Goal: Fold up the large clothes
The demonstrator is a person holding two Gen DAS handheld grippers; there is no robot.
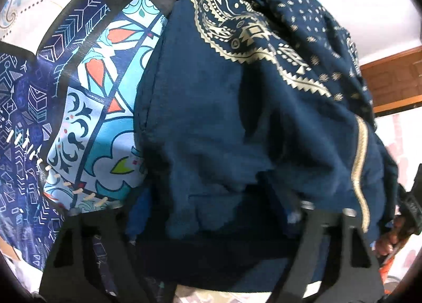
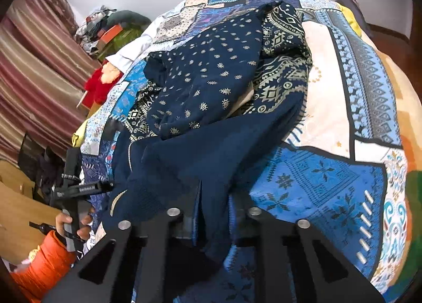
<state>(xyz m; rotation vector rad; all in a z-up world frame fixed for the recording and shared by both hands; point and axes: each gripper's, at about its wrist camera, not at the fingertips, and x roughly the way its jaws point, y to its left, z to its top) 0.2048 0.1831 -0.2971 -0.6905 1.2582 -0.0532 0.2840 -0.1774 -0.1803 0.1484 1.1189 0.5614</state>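
A large navy garment with gold geometric print lies crumpled on a blue patchwork bedspread. My right gripper is shut on the garment's plain navy hem at the bed's near edge. In the left wrist view the same garment hangs right in front of the lens, lifted off the bed. My left gripper is shut on a bunched edge of it; its fingertips are buried in cloth. The left gripper also shows at the left of the right wrist view, held by a hand.
The bedspread fills the left of the left wrist view. Striped maroon curtains hang left of the bed. A pile of clothes and boxes sits at the far left corner. A red cloth lies at the bed's left edge.
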